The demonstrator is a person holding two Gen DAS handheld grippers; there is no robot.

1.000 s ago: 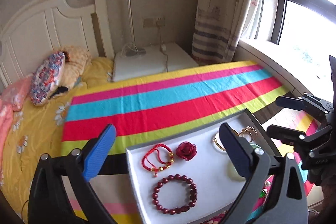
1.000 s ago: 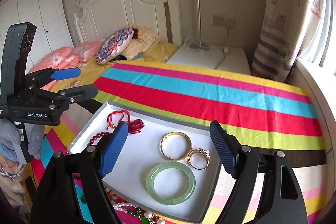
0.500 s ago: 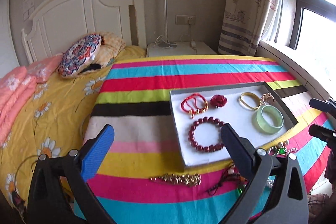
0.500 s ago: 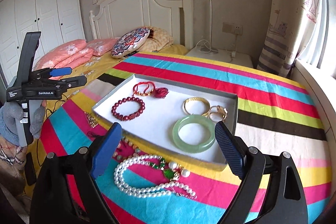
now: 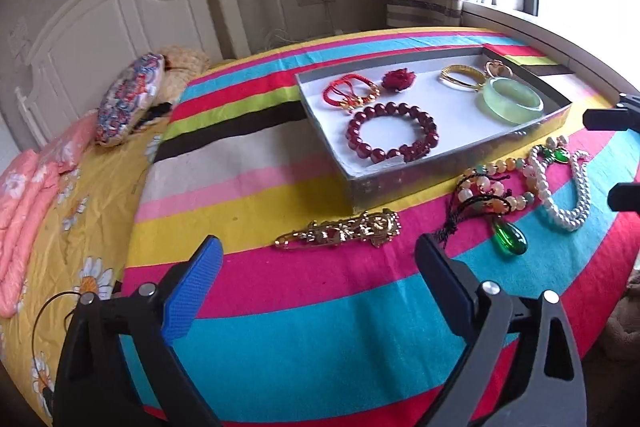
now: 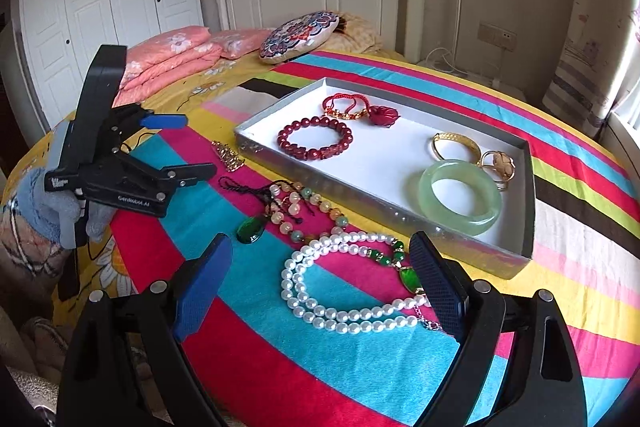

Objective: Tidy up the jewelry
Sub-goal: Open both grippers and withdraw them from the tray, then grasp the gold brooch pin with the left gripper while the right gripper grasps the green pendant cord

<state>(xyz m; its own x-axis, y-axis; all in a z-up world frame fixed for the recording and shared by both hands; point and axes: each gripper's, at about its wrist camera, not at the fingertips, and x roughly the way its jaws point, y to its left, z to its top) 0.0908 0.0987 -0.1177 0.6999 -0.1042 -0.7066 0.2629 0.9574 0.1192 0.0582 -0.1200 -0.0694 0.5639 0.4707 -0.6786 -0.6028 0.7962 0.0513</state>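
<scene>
Between picks: left gripper point(image 5: 318, 287) and right gripper point(image 6: 320, 275) spread wide, empty. Pearl necklace point(image 6: 340, 291) directly ahead of right fingertips, near side of tray point(image 6: 400, 203). Next: lower, pinch strand, lift into tray.

Right gripper point(image 5: 612, 157) is running off the right edge in the left wrist view; only two dark finger tips are showing. Right finger pad point(image 6: 438, 289) is covering part of the pearl necklace point(image 6: 340, 311) and the lower end of its green pendant point(image 6: 410, 277). Gold ring point(image 5: 498, 69) is sitting partly behind the jade bangle point(image 5: 512, 101); detail too small to tell. Gold ornament point(image 6: 228, 155) is reading as a blur. Gloved hand point(image 6: 52, 207) is being cropped at the left edge.
</scene>
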